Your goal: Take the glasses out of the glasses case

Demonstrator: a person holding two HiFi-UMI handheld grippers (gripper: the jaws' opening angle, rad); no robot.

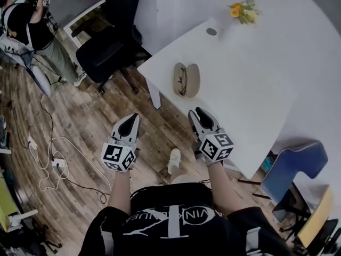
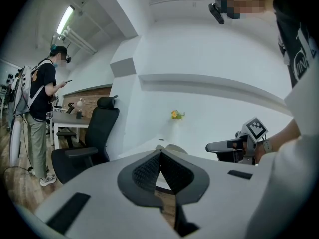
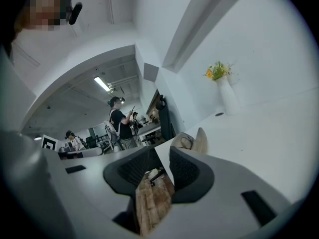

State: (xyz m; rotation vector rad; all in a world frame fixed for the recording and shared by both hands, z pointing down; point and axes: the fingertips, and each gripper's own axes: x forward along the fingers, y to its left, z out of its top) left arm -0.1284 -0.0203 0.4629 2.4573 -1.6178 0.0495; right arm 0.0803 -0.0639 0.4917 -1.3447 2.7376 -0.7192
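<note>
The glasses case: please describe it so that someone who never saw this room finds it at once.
On the white table, look near the corner beside the black office chair. There lies a beige oval case, opened into two halves, glasses inside. It alone is beige and hinged open; the flower vase and small dark disc sit farther back.

In the left gripper view we see only the top rim of the glasses case; the left gripper covers the rest. In the head view the glasses inside it are too small for us to make out, and the picture's edge cuts off the bystander.
</note>
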